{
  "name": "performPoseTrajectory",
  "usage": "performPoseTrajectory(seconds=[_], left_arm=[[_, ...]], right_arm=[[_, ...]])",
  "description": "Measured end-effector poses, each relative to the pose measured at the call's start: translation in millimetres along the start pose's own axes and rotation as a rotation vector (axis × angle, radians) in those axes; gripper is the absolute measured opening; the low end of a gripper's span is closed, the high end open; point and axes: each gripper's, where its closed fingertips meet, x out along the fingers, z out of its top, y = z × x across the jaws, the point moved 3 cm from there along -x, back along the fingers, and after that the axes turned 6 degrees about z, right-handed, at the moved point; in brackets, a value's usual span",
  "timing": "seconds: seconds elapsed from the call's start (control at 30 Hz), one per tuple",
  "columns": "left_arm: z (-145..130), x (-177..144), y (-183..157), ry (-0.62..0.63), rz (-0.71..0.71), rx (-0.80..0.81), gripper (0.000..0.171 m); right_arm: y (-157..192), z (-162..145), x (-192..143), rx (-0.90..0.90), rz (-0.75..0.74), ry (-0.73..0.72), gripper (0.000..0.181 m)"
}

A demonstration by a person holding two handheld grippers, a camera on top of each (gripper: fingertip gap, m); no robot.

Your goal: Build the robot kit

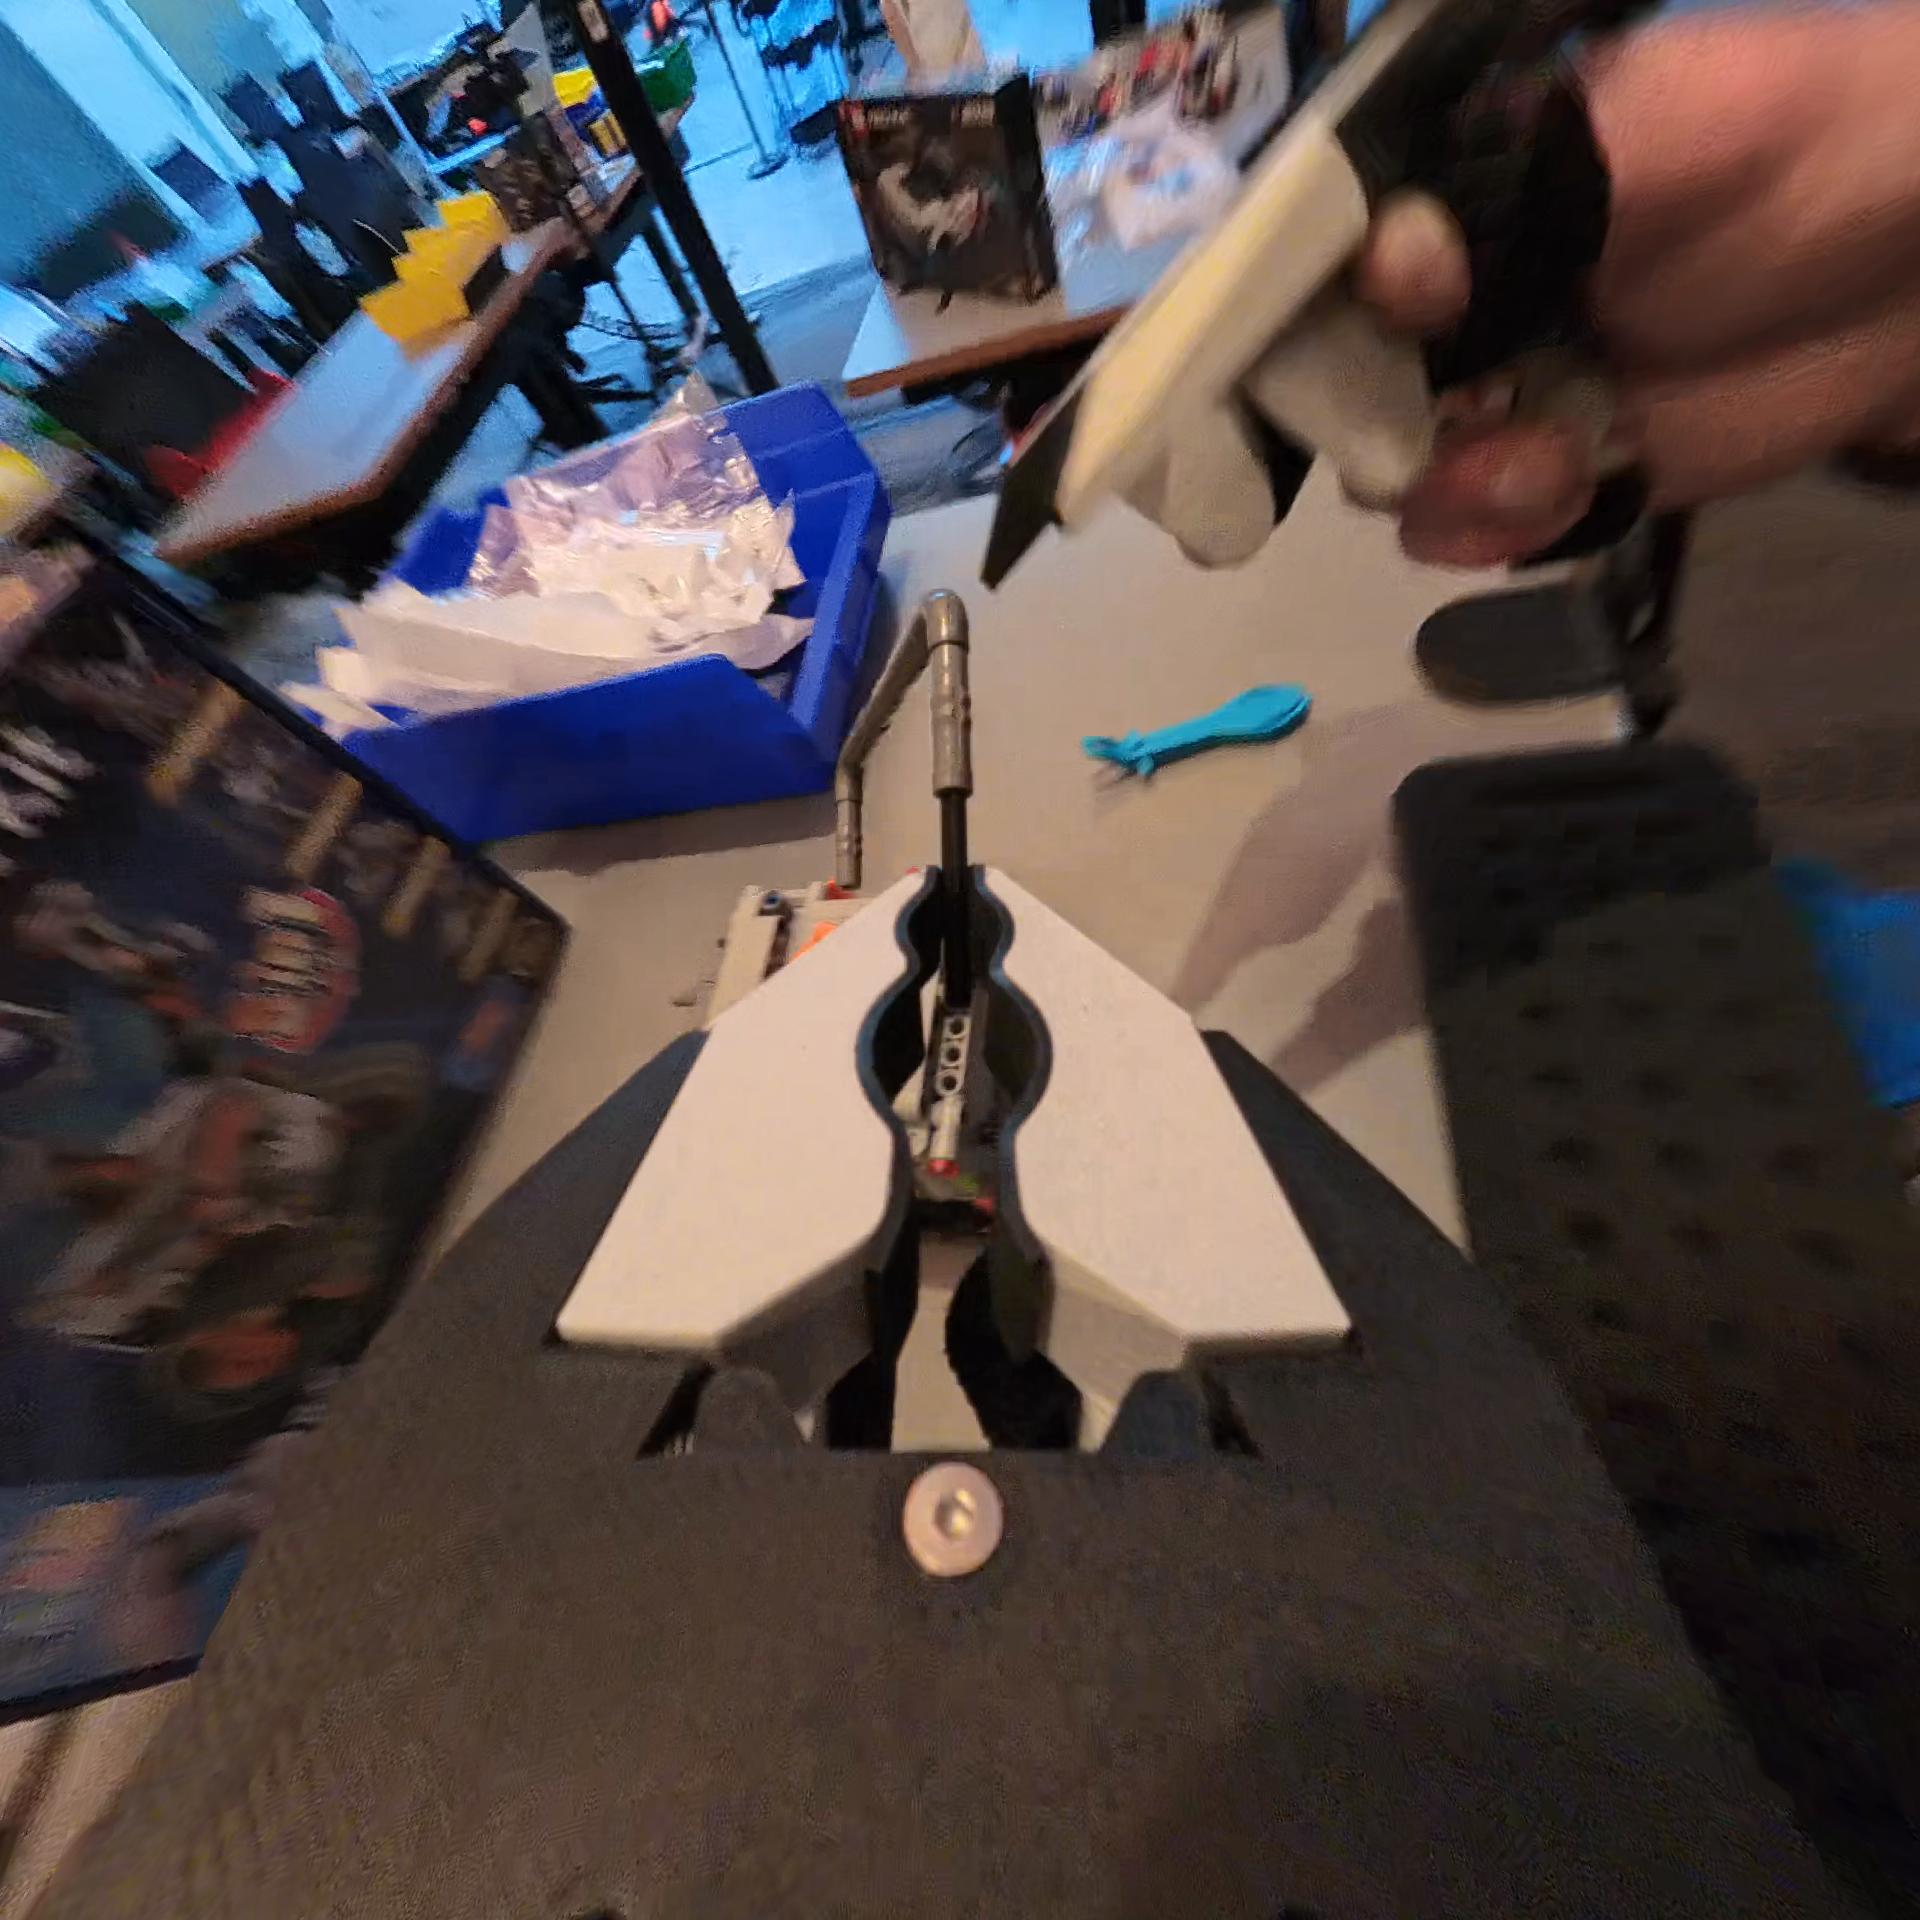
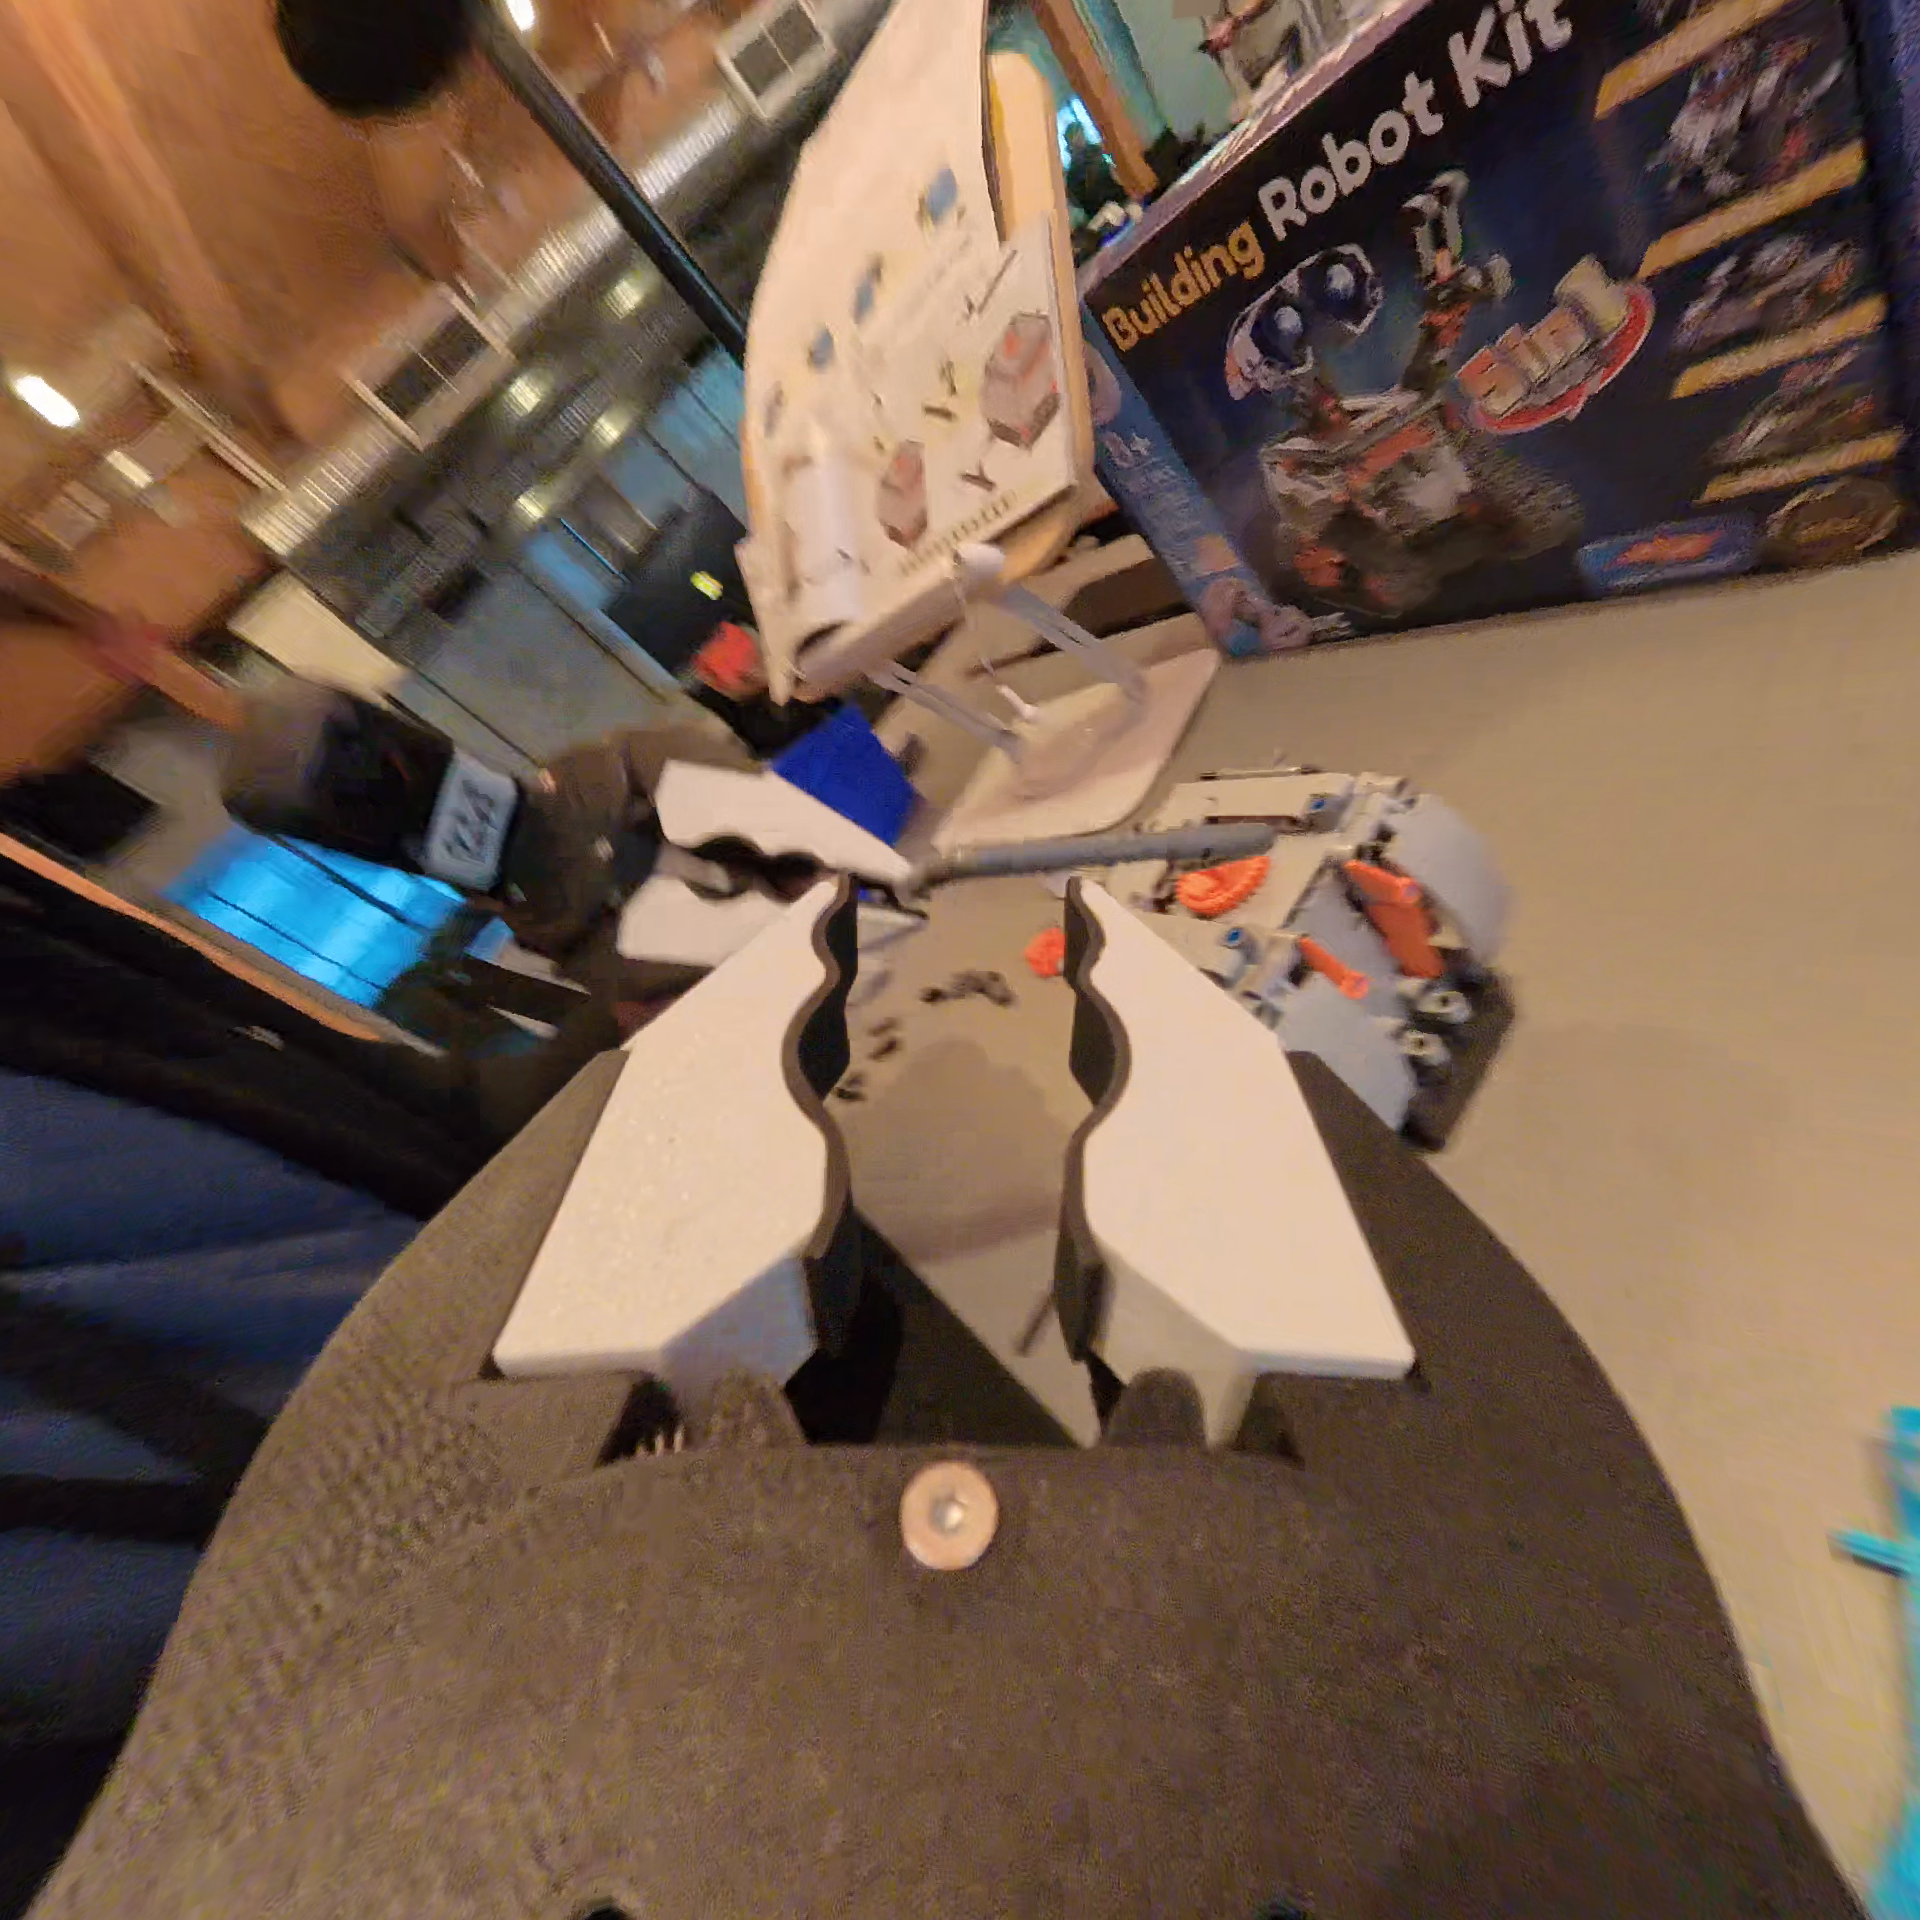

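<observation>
My left gripper (image 1: 951, 883) is shut on a thin black axle (image 1: 953, 831) that carries a bent grey tube (image 1: 940, 675). A grey holed beam (image 1: 948, 1049) shows between the jaws. A grey and orange brick model (image 1: 769, 935) lies just left of the fingertips. My right gripper (image 2: 961, 904) is open and empty, tilted, just above the table. It points at the grey tube (image 2: 1091, 852) and the left gripper (image 2: 769, 842) holding it. The brick model (image 2: 1351, 935) sits on the table just right of the right gripper's tips. The right gripper also shows in the left wrist view (image 1: 1195, 416), held by a hand.
A blue bin (image 1: 644, 748) of clear bags stands far left. A dark kit box (image 2: 1507, 312) and an instruction booklet on a stand (image 2: 914, 416) stand behind the model. Small black pieces (image 2: 966, 992) lie on the grey table. A teal tool (image 1: 1195, 727) lies to the right. Across from one pair of fingers to the other is roughly 7 cm.
</observation>
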Motion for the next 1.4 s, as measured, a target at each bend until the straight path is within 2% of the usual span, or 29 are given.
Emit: performPoseTrajectory(seconds=[0.17,0.27,0.37,0.47,0.6,0.73,0.87,0.97,1.17,1.4], left_arm=[[3.2,6.4,-15.3,0.058,0.090,0.295,0.002],[1.3,9.2,-18.0,0.086,0.134,0.418,0.002],[0.9,9.7,-17.9,0.096,0.174,0.511,0.002],[2.4,10.7,-20.2,0.091,0.177,0.571,0.002],[3.3,12.9,-23.9,0.084,0.176,0.621,0.002],[-2.5,19.3,-22.1,0.102,0.160,0.564,0.004],[-10.9,16.9,-4.1,0.094,0.150,0.404,0.024],[-30.5,16.4,11.7,0.130,0.105,0.258,0.038],[-61.4,19.4,18.8,0.179,0.014,0.132,0.041],[-68.3,22.2,16.2,0.167,-0.036,0.072,0.033]], right_arm=[[-3.8,-3.0,1.1,0.248,0.131,-0.053,0.045],[-11.0,-8.5,0.5,0.308,0.119,-0.043,0.035],[-22.8,-22.0,2.3,0.352,0.069,0.018,0.039],[-21.3,-27.0,5.6,0.413,0.146,0.016,0.026],[-21.0,-27.8,8.0,0.407,0.185,0.001,0.010],[-28.8,-26.8,6.4,0.380,0.192,-0.016,0.004],[-52.8,-22.1,-3.4,0.353,0.147,-0.017,0.004],[-66.4,-21.0,-5.1,0.345,0.138,0.021,0.004],[-83.1,-23.0,-6.9,0.368,0.134,0.072,0.005],[-88.5,-25.3,-7.9,0.411,0.173,0.087,0.004]])
